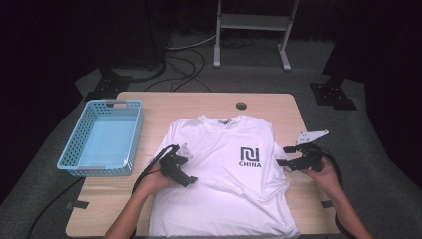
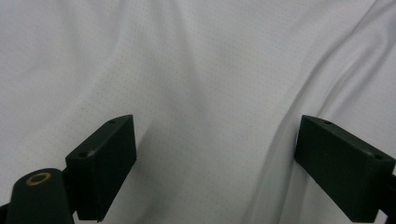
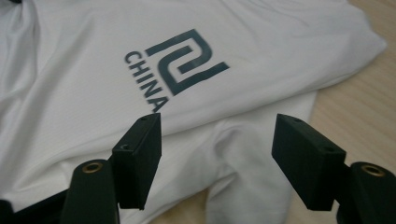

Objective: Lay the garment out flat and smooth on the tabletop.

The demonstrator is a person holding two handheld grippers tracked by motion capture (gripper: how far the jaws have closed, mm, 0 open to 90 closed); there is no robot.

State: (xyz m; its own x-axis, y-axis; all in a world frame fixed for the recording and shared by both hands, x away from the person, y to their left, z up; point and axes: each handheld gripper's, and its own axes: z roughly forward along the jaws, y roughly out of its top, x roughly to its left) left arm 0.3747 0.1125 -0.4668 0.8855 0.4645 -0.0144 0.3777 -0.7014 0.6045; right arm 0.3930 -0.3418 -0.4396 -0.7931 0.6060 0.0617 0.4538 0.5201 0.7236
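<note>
White, finely dotted knit fabric of a T-shirt (image 2: 205, 79) spreads across the left gripper view from edge to edge. Soft folds run through it: a broad ridge slants down from the upper middle, and a sharper crease curves from the upper right corner toward the bottom. The left gripper (image 2: 215, 163) rises from the bottom with its two black block-shaped fingers (image 2: 105, 161) standing wide apart. Cloth lies in the gap between them; neither pad presses on it.
</note>
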